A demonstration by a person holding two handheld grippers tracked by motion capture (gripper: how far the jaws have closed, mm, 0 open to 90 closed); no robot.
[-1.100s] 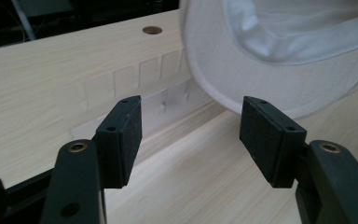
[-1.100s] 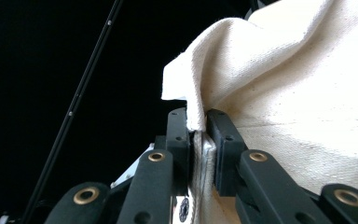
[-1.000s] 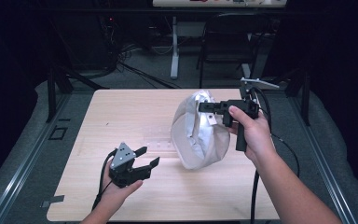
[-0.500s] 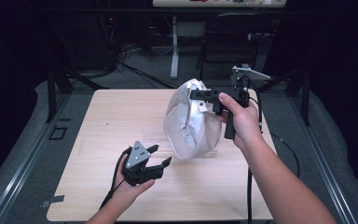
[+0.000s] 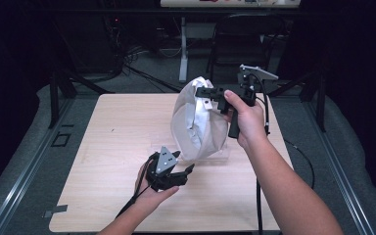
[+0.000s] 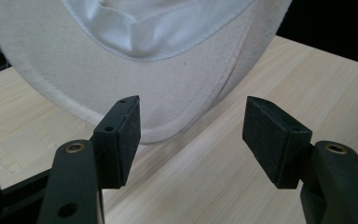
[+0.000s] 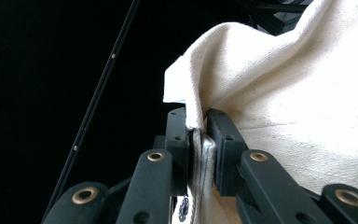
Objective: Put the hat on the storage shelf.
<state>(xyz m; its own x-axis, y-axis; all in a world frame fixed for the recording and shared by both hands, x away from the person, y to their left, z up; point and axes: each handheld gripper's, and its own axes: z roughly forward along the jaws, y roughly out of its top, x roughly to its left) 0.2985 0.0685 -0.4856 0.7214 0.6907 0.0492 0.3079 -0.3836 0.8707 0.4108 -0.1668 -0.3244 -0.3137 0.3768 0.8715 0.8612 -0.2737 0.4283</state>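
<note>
A cream cloth cap [image 5: 198, 125] hangs upright over the wooden table [image 5: 117, 132], its lower edge close to the tabletop. My right gripper [image 5: 204, 93] is shut on the cap's top edge, and the right gripper view shows the pads pinching a fold of cloth [image 7: 284, 102] with a bit of metal [image 7: 200, 154] in it. My left gripper [image 5: 183, 174] lies low in front of the cap, open. Its pads [image 6: 128, 130] stand wide apart just short of the cap's curved brim [image 6: 177, 88], with nothing between them.
The table [image 6: 279, 74] ends a little to the right of the cap. A black chair [image 5: 254, 34] and a desk leg [image 5: 182, 54] stand behind the far edge. Cables [image 5: 262, 196] trail from both grippers toward the front.
My left hand has slid right across the table toward the underside of the cap. My right hand has carried the cap a little to the left.
</note>
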